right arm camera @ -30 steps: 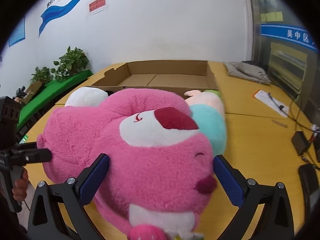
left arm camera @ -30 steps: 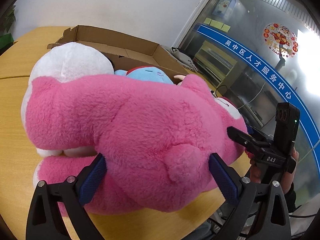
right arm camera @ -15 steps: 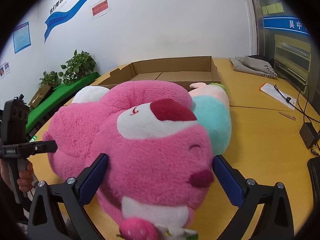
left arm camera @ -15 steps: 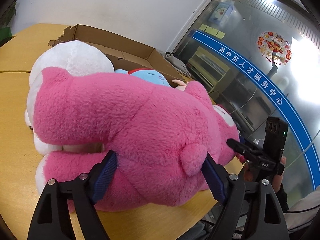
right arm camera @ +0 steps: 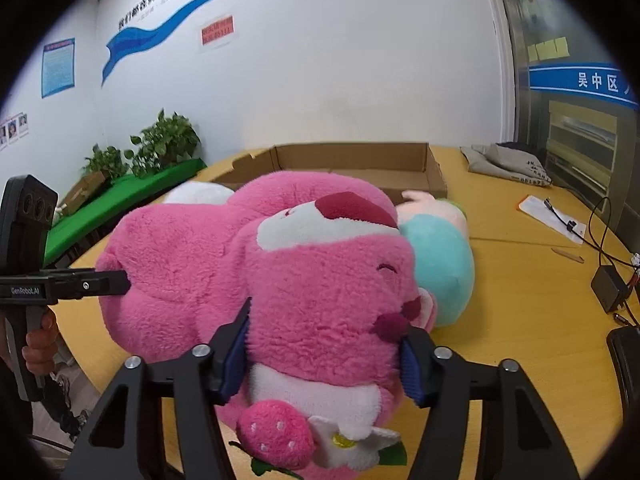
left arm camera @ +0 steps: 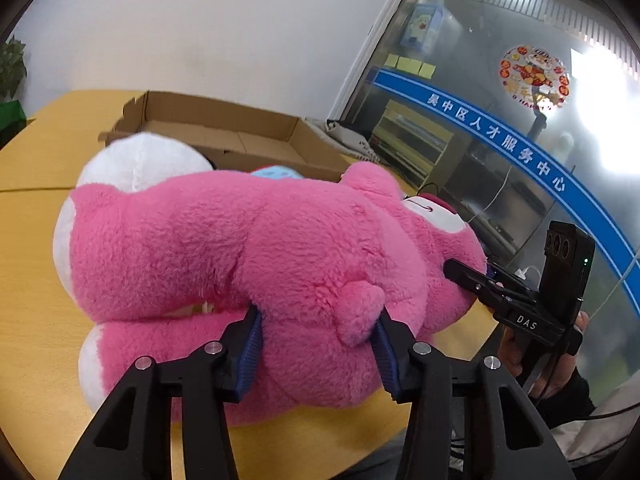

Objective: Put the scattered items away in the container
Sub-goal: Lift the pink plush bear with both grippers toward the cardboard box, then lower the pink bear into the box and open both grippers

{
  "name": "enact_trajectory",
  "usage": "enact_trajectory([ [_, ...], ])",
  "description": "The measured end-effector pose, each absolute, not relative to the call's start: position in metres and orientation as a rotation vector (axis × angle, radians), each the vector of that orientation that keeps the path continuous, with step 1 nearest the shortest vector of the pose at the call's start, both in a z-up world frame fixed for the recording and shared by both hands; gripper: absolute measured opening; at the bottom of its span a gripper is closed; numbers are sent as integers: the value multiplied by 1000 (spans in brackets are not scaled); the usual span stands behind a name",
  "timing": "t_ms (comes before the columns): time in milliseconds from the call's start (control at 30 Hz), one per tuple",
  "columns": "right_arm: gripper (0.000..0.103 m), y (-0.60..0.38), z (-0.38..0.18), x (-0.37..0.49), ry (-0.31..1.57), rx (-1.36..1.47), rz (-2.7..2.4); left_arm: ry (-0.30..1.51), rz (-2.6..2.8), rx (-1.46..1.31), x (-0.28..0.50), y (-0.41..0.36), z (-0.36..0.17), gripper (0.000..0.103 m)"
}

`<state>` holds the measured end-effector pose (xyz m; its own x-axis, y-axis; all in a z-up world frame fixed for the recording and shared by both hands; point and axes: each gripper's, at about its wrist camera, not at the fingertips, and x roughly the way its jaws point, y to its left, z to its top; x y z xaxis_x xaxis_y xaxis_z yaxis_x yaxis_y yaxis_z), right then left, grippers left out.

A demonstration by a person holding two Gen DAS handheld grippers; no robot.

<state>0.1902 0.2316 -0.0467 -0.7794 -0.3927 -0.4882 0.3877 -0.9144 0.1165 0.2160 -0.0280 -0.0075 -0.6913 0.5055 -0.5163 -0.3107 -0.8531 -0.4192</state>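
Note:
A big pink plush bear [left arm camera: 256,248] lies on its side on the yellow table. My left gripper [left arm camera: 318,354] is shut on its rump, the blue pads pressed into the fur beside the tail. My right gripper [right arm camera: 326,350] is shut on the bear's head [right arm camera: 320,280], squeezing the face. An open cardboard box [left arm camera: 224,136] stands behind the bear; it also shows in the right wrist view [right arm camera: 352,164]. A white plush [left arm camera: 144,160] and a teal and pink plush [right arm camera: 436,264] lie between the bear and the box.
The yellow table [right arm camera: 520,292] carries a grey cloth bag [right arm camera: 508,164], a clipboard with paper [right arm camera: 552,218], a black power adapter with cables [right arm camera: 608,288] on the right. Green plants [right arm camera: 160,144] stand at the far left. A glass wall [left arm camera: 500,120] is behind.
Both grippers have closed from wide open onto the pink bear, the left on its rump and the right on its head. The bear's head has lifted and tilted.

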Motion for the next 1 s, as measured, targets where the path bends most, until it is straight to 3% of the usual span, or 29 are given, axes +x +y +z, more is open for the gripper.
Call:
enact_trajectory([
  [267,59,229,24,175,-62,528,-2618,-365,2576,-771,192,-43,69,52],
  [600,59,211,78,-23,-98,654,-2617,-316,2546,-894,-36,-86,119,52],
  [767,59,214,64,-164,-176,809,-2613,-349,2498,-1016,-190,-106,95,52],
  [1000,59,206,-22,-321,-142,1155,-2591,-465,2365,-1380,-330,-118,-25,51],
])
